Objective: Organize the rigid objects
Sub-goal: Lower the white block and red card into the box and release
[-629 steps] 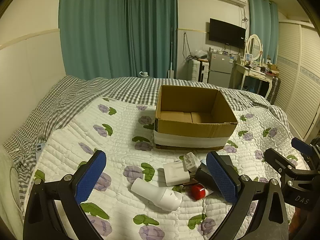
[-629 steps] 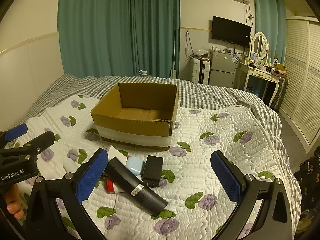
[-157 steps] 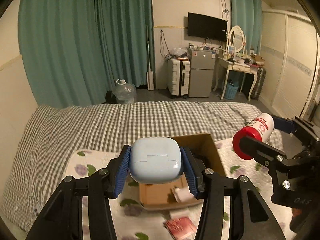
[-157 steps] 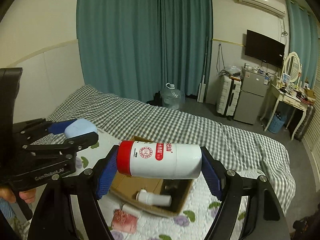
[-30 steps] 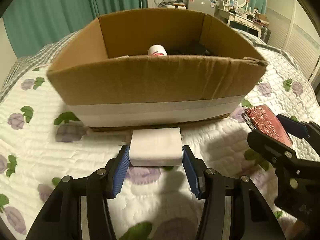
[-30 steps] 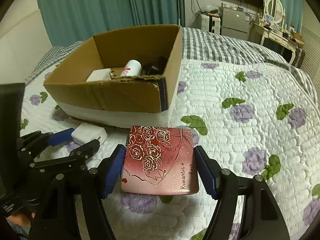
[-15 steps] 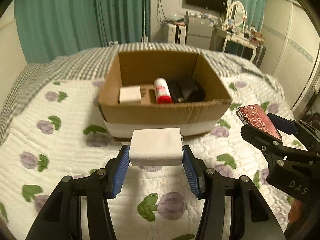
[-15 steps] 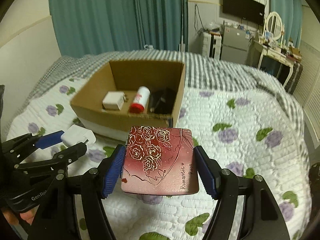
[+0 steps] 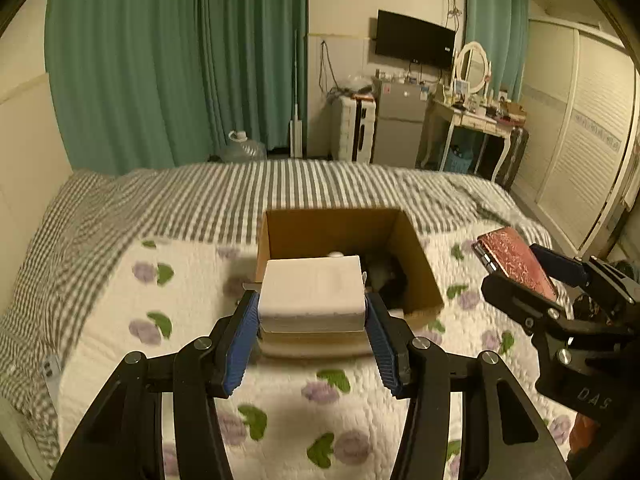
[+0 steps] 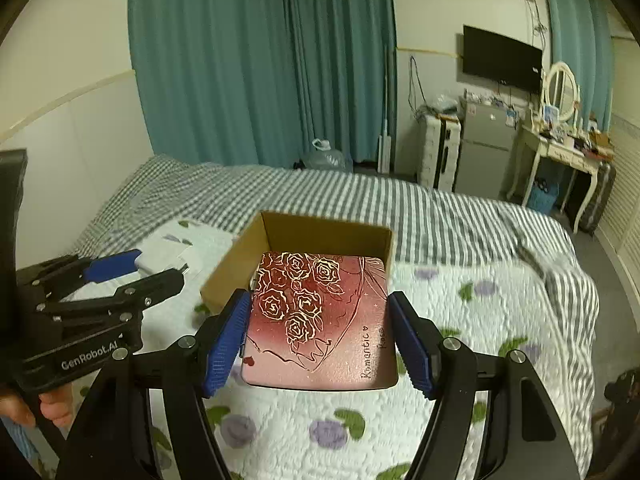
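My left gripper [image 9: 312, 312] is shut on a white power adapter [image 9: 311, 288] and holds it high above the bed, in front of the open cardboard box [image 9: 416, 256]. My right gripper [image 10: 318, 332] is shut on a red case with gold roses [image 10: 320, 320], also high above the bed, with the box [image 10: 320, 232] behind it. The right gripper with the red case [image 9: 514, 262] shows to the right of the box in the left wrist view. The left gripper with the adapter [image 10: 154, 260] shows at left in the right wrist view. Dark items lie inside the box [image 9: 384, 276].
The box stands on a white quilt with purple flowers [image 9: 192, 280] over a grey checked bedspread [image 9: 160, 200]. Beyond the bed are teal curtains [image 9: 180, 60], a water jug [image 9: 242, 148], a small fridge [image 9: 400, 120] and a dressing table [image 9: 472, 116].
Both grippers have risen well above the bed with their objects still held. The box now looks smaller and farther below.
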Available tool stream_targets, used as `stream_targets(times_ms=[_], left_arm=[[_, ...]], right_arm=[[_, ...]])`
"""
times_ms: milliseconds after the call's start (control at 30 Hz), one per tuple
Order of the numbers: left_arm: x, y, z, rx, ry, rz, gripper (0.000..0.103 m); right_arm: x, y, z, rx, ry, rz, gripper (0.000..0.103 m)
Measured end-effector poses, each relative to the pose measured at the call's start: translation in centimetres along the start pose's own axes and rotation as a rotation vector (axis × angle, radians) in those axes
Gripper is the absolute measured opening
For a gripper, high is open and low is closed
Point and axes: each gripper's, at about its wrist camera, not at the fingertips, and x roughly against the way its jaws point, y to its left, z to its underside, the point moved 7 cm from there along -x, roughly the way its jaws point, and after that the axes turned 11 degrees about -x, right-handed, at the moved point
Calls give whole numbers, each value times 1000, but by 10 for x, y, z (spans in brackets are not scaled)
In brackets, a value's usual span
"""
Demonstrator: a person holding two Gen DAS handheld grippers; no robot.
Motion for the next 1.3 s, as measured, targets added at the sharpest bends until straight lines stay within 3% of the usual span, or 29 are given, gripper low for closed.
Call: stream_targets(times_ms=[200, 333, 667, 867, 1067, 1300], left_arm=[[-21, 12, -30, -21, -21, -44, 54], [-60, 20, -37, -12, 0, -44, 54], [-159, 17, -35, -91, 82, -33, 54], [-195, 11, -16, -118, 158, 8, 54], [-210, 3, 9, -117, 240, 15, 54], [-196, -16, 19, -152, 235, 13, 57]], right_arm=[[-17, 4, -33, 13, -33, -27, 69], [-46, -4, -50, 8, -33, -35, 69], [-147, -24, -61, 35, 38, -35, 69], [-185, -31, -59, 63, 74, -28, 69], [-200, -43, -45, 60, 111, -4, 69], [-189, -53, -34, 34, 119, 13, 69]])
